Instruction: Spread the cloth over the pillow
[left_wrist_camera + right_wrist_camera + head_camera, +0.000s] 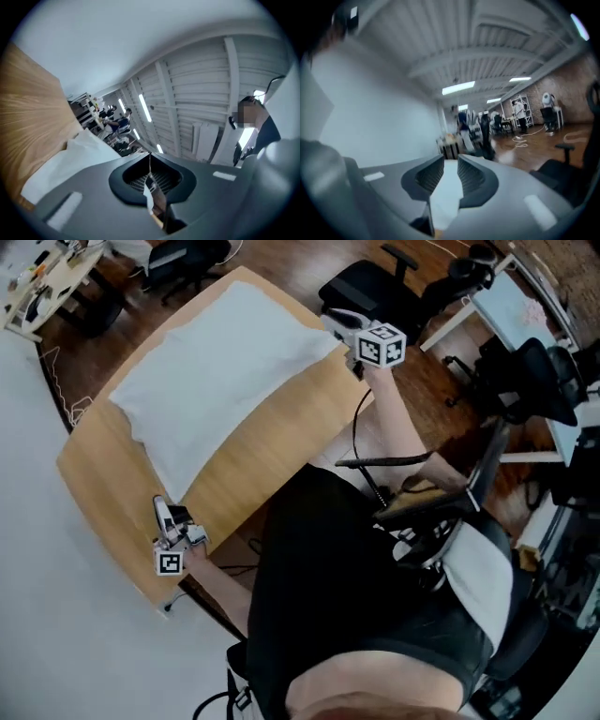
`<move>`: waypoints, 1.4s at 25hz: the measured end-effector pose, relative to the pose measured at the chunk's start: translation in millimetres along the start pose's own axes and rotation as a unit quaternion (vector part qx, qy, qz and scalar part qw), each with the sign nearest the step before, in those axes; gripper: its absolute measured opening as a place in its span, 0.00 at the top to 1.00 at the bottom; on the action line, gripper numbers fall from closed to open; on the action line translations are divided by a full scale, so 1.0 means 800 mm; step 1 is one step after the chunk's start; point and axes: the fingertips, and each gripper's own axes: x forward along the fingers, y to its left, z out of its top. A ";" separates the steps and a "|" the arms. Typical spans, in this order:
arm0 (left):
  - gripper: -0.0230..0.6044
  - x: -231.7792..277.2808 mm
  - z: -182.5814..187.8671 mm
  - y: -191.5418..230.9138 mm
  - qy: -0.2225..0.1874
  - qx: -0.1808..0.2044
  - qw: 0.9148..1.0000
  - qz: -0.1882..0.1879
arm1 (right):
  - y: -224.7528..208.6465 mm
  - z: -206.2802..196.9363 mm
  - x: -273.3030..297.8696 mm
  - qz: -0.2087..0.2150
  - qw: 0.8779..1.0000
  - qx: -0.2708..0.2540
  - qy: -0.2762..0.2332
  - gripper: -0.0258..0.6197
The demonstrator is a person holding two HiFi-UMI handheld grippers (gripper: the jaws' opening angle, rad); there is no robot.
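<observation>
A white cloth (225, 371) lies spread across the wooden table (281, 446), puffed up over a bulky shape; no pillow shows apart from it. My left gripper (161, 507) rests by the cloth's near left corner, jaws shut (150, 161). A thin white strip shows in their seam; whether cloth is pinched I cannot tell. The cloth (70, 161) lies to its left. My right gripper (339, 322) is at the cloth's right corner. Its jaws (450, 171) stand a little apart, with white cloth (449, 187) filling the gap.
Black office chairs (370, 287) stand beyond the table's right end, another (183, 259) at the far side. A light desk (511, 306) and more chairs crowd the right. The person's dark-clothed body (356, 587) is against the table's near edge.
</observation>
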 end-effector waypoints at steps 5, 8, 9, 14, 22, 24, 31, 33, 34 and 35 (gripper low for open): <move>0.96 -0.053 0.097 -0.111 -0.199 -0.026 0.969 -0.144 | 0.056 0.129 -0.195 0.053 0.960 0.009 -0.276 0.87; 0.96 -0.090 0.100 -0.168 -0.297 -0.046 0.930 -0.213 | 0.089 0.206 -0.314 0.081 0.897 0.017 -0.435 0.87; 0.96 -0.094 0.100 -0.180 -0.311 -0.052 0.920 -0.234 | 0.100 0.230 -0.350 0.089 0.872 0.020 -0.480 0.87; 0.96 -0.118 0.102 -0.250 -0.322 -0.040 0.890 -0.321 | 0.153 0.310 -0.441 0.145 0.796 0.025 -0.588 0.90; 0.87 -0.093 0.102 -0.358 -0.299 0.043 0.900 -0.314 | 0.132 0.248 -0.381 0.247 0.788 0.131 -0.548 0.96; 0.94 -0.059 0.079 -0.379 -0.275 0.032 0.913 -0.300 | 0.127 0.214 -0.375 0.264 0.787 0.165 -0.532 0.96; 0.96 0.062 -0.053 -0.426 -0.163 0.021 0.956 -0.243 | 0.202 0.122 -0.356 0.389 0.777 0.256 -0.423 0.96; 0.96 0.079 -0.091 -0.441 -0.116 0.047 0.967 -0.220 | 0.218 0.099 -0.360 0.413 0.771 0.277 -0.398 0.96; 0.96 0.088 -0.109 -0.445 -0.089 0.065 0.972 -0.207 | 0.221 0.090 -0.360 0.421 0.770 0.280 -0.390 0.96; 0.96 0.097 -0.128 -0.447 -0.058 0.085 0.976 -0.190 | 0.220 0.082 -0.359 0.427 0.770 0.278 -0.384 0.96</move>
